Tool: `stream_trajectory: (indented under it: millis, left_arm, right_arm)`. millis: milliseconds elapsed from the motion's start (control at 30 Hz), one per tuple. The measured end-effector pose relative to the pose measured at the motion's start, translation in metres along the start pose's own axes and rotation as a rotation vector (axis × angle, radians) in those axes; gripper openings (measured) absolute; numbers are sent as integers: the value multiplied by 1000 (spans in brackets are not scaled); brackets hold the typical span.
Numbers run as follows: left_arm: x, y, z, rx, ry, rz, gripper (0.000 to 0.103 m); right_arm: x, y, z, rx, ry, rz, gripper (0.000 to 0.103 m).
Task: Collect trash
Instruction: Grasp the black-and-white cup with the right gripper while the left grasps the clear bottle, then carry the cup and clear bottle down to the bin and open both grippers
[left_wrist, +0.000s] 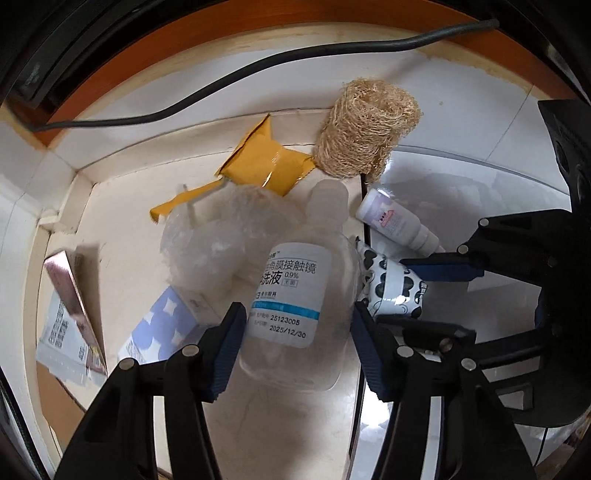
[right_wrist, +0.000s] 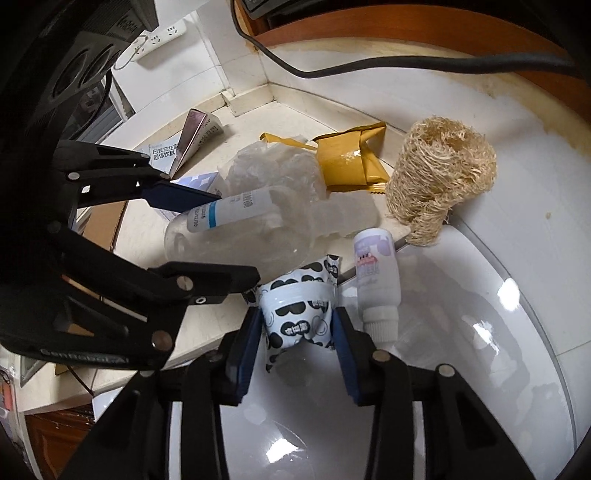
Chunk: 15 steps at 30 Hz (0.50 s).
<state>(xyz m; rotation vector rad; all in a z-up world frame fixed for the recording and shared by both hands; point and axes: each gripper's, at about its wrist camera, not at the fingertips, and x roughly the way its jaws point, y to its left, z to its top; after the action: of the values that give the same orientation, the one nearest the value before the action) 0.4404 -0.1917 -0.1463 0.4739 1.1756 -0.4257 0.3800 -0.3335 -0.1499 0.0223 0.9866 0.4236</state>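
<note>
A clear plastic bottle (left_wrist: 295, 295) with a white and blue label lies on the cream counter. My left gripper (left_wrist: 297, 339) has its blue pads on both sides of the bottle's lower body and is shut on it; it also shows in the right wrist view (right_wrist: 229, 221). My right gripper (right_wrist: 297, 332) is shut on a white wrapper with black blobs (right_wrist: 295, 314), which also shows in the left wrist view (left_wrist: 391, 291). A small white bottle (right_wrist: 376, 277) lies just right of the wrapper.
A loofah roll (left_wrist: 365, 129), a yellow packet (left_wrist: 266, 158), crumpled clear plastic (left_wrist: 218, 236), a blue and white box (left_wrist: 162, 325) and a pink-edged carton (left_wrist: 70, 295) lie around. A black cable (left_wrist: 258, 70) runs along the back. A glossy white lid (right_wrist: 443, 369) lies under my right gripper.
</note>
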Motion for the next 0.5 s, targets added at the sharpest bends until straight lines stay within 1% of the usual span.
stream_trajectory:
  millis: [133,233,367,500]
  left_arm:
    - [-9,5,-15,-52,6,24,54]
    - [-22,6,-30,-84,4,25,54]
    - [-49,6,-51,-125,-16,22,54]
    - [-83,1,-74,-162,-50,2,54]
  right_arm:
    - [-5,4,-3,21,8,0,30]
    - [-12,10,-9,37,7,2,30]
    - [-31,21,-20,56,-4,5,30]
    - [-55,37,-32,85,-25,16,29]
